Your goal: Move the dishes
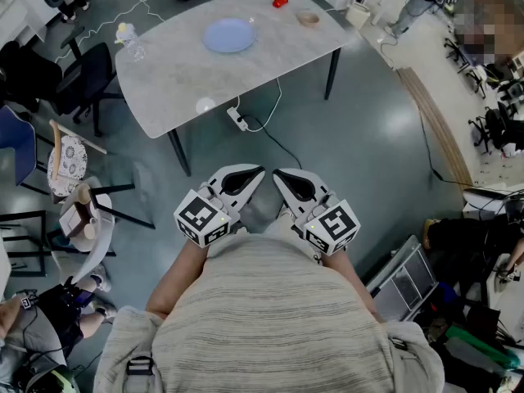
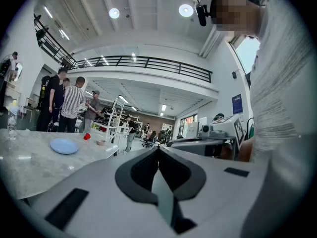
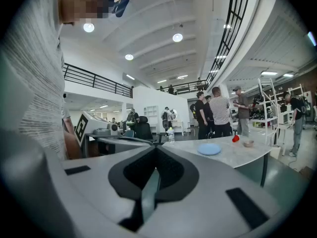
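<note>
A light blue plate (image 1: 228, 35) lies on the grey marble table (image 1: 172, 72) well ahead of me, with a red cup (image 1: 280, 0) and a small tan bowl (image 1: 309, 18) beyond it. The same blue plate (image 2: 64, 146) (image 3: 209, 148), red cup (image 2: 87, 136) (image 3: 236, 138) and bowl (image 2: 101, 142) (image 3: 248, 144) show far off in both gripper views. My left gripper (image 1: 255, 173) and right gripper (image 1: 280, 174) are held close to my chest, tips nearly meeting, far from the table. Both are shut with nothing between the jaws.
A plastic bottle (image 1: 129, 41) stands at the table's left end. A power strip (image 1: 237, 119) and cable lie on the floor under the table. Dark chairs (image 1: 78, 80) stand at the left. Several people (image 3: 220, 110) stand behind the table.
</note>
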The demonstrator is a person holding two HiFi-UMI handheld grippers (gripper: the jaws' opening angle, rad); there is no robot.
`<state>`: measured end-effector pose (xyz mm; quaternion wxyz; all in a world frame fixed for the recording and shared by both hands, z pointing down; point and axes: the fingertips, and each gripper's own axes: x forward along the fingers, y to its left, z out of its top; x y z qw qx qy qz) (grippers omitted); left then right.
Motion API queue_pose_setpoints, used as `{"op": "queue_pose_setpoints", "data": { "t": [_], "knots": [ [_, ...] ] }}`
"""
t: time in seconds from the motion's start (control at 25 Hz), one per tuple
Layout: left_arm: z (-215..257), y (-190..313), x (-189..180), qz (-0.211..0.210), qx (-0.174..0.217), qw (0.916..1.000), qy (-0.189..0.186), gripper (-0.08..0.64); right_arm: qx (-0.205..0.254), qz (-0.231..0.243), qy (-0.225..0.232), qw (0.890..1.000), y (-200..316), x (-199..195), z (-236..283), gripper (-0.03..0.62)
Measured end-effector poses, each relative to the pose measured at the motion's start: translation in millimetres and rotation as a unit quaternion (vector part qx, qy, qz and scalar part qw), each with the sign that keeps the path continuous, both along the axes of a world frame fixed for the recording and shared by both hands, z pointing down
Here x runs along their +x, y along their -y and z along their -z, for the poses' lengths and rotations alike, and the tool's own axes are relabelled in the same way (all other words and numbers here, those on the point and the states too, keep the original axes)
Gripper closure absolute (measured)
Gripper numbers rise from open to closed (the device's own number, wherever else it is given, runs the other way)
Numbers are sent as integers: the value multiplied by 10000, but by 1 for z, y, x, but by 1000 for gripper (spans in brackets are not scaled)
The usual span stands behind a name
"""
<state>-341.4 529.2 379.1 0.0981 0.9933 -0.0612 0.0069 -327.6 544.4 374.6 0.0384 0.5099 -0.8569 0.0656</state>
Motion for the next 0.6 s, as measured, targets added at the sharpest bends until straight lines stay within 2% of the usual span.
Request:
{"op": "queue_pose_setpoints", "data": {
  "t": [0.6],
  "knots": [
    [-8, 27, -21, 228, -205, 9995, 18, 540, -167, 268, 24, 9995, 30, -17, -8, 575]
  ]
}}
